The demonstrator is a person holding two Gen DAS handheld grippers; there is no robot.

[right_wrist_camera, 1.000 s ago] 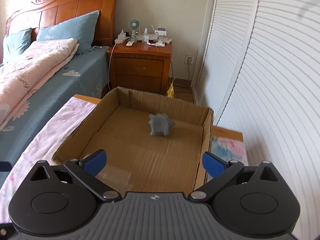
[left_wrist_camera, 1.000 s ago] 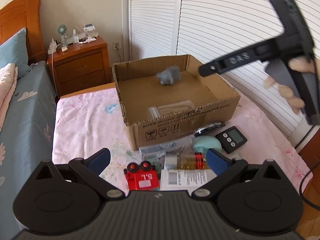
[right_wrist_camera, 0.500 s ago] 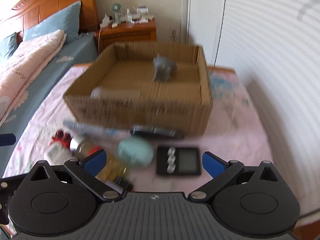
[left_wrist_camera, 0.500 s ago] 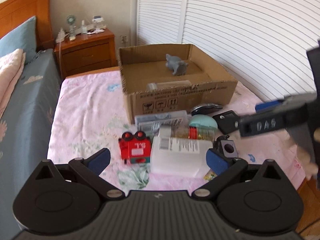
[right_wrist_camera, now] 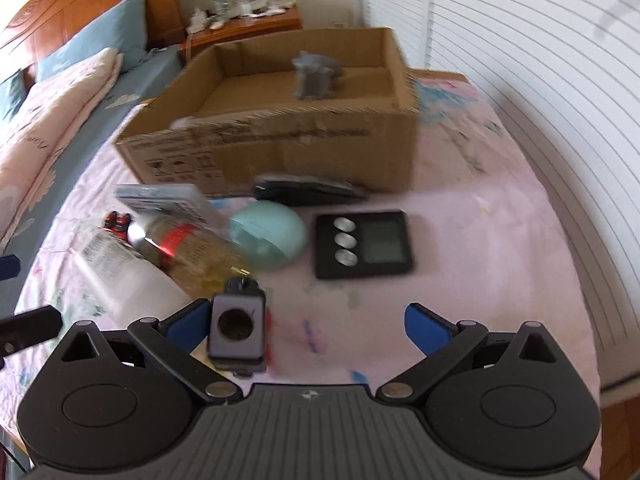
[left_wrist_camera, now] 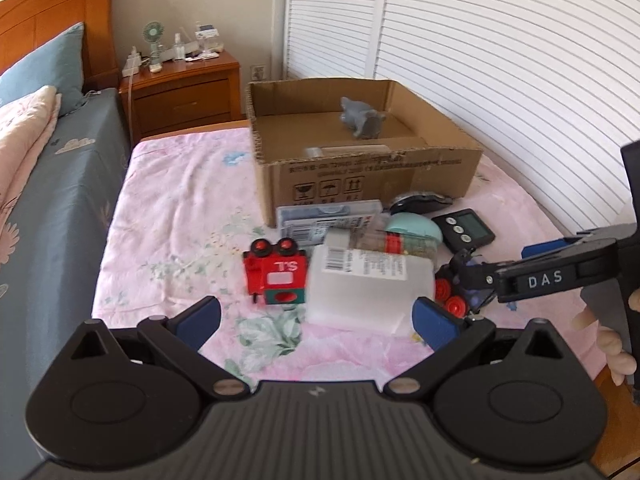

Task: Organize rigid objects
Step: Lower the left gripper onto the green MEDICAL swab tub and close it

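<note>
**Both grippers wide apart over the clutter in front of the cardboard box**

The left gripper (left_wrist_camera: 316, 316) hangs with its blue fingers spread wide and nothing between them, above the pink floral cover (left_wrist_camera: 176, 216). Just ahead of it lie a red toy train car (left_wrist_camera: 276, 276) and a white plastic bottle (left_wrist_camera: 368, 284) on its side, the two side by side and seemingly touching.

The right gripper (right_wrist_camera: 308, 324) is likewise spread open and grips nothing. A dark toy train piece (right_wrist_camera: 238, 330) with red wheels sits just inside its left finger; whether the finger touches it cannot be told.

Beyond these, a mint green oval case (right_wrist_camera: 270, 238) lies beside a black digital timer (right_wrist_camera: 362, 244), with a glass spice jar (right_wrist_camera: 180, 244) to its other side. A black computer mouse (right_wrist_camera: 308, 192) and a clear flat case (left_wrist_camera: 330, 216) rest against the front wall of the cardboard box (left_wrist_camera: 372, 178).

Inside the box a grey toy animal (left_wrist_camera: 360, 122) stands near the far wall, and a clear item, too blurred to name, lies near the front wall
</note>
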